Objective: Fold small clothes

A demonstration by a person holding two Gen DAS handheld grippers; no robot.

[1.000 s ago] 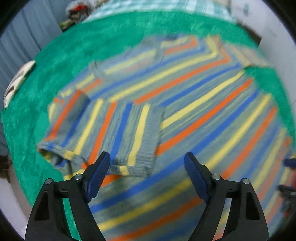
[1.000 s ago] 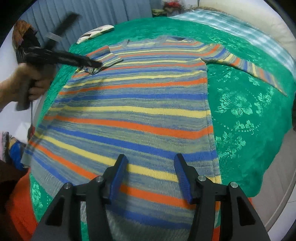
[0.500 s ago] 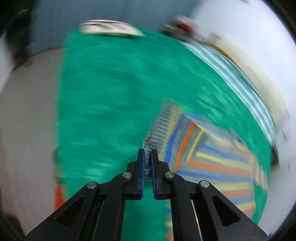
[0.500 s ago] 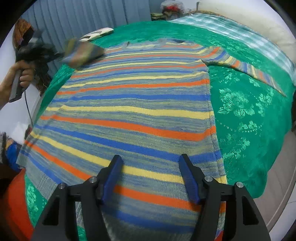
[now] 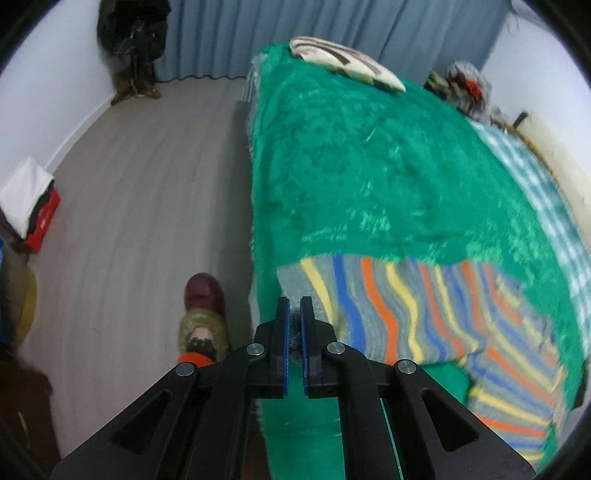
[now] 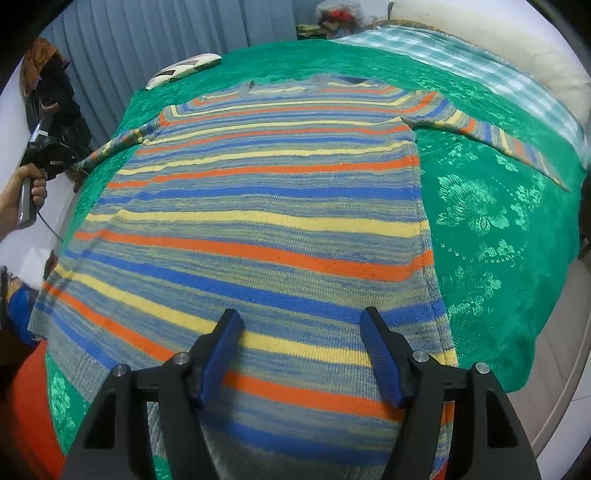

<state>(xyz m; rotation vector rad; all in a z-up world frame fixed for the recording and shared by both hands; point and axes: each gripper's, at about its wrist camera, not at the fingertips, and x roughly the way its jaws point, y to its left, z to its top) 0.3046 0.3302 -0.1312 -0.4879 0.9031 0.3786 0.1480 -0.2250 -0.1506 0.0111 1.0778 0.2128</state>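
Observation:
A striped knit sweater in blue, yellow, orange and grey lies flat on the green bedspread. Its right sleeve lies stretched out to the right. My left gripper is shut on the cuff of the left sleeve and holds it stretched out past the bed's left edge; it also shows in the right wrist view. My right gripper is open and empty, low over the sweater's hem.
A white patterned pillow lies at the far end of the bed. A checked sheet covers the right side. The grey floor lies left of the bed, with my foot on it and a curtain beyond.
My left gripper closed on the folded-over left sleeve's cuff and pulled it outward off the sweater body, straightening it past the bed's edge. My right gripper stayed open over the hem.

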